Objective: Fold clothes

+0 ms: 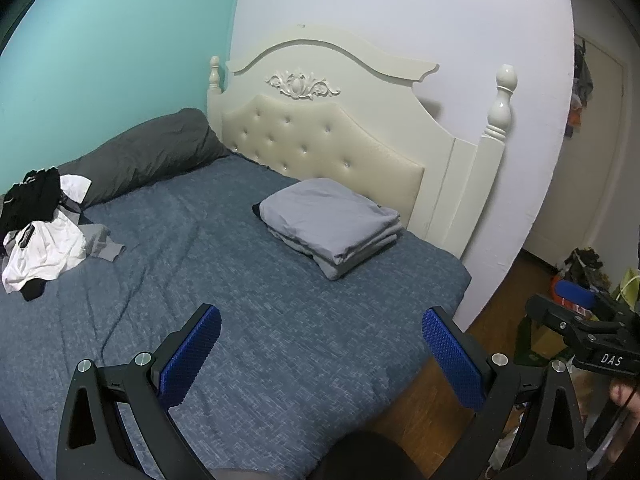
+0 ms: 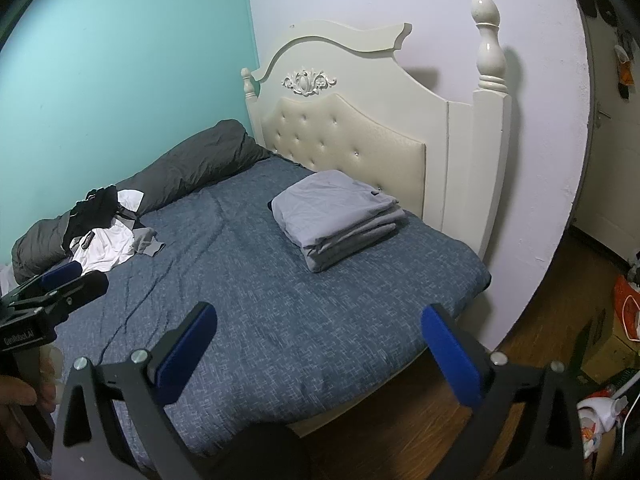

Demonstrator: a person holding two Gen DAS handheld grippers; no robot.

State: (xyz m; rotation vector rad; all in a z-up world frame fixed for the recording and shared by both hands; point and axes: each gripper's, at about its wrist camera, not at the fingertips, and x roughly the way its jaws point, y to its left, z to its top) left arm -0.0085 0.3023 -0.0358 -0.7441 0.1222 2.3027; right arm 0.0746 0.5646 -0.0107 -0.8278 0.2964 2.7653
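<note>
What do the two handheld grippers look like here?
Both are black frames with silver screws and two fingers faced with textured blue pads. The left gripper reads "GenRoboLAI" on its side in the right wrist view; the right gripper reads "DAS" in the left wrist view.
</note>
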